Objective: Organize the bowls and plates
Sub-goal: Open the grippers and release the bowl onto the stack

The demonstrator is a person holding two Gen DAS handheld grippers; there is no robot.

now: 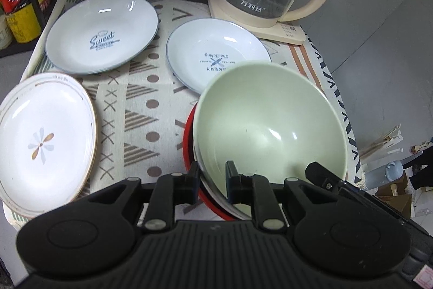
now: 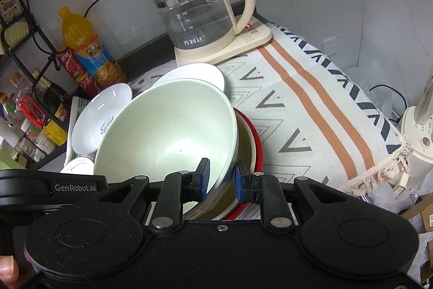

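Both grippers, left (image 1: 212, 175) & right (image 2: 222, 178), pinch the green bowl (image 1: 268, 123) by opposite rim edges, over the red bowl (image 1: 189, 148). Prob. glazed ceramic: stiff, slick, chippable, so a firm rim grip is needed.

— Where's the pale green bowl (image 1: 270, 123)?
— Tilted, sitting in a red-rimmed bowl (image 1: 189, 142) at the near edge.
— And the plates?
— Three, lying flat and apart: the "Sweet" plate (image 1: 101, 33) at the back, a "Bakery" plate (image 1: 216, 53) beside it, and a gold-rimmed flower plate (image 1: 46, 142) nearer, left.
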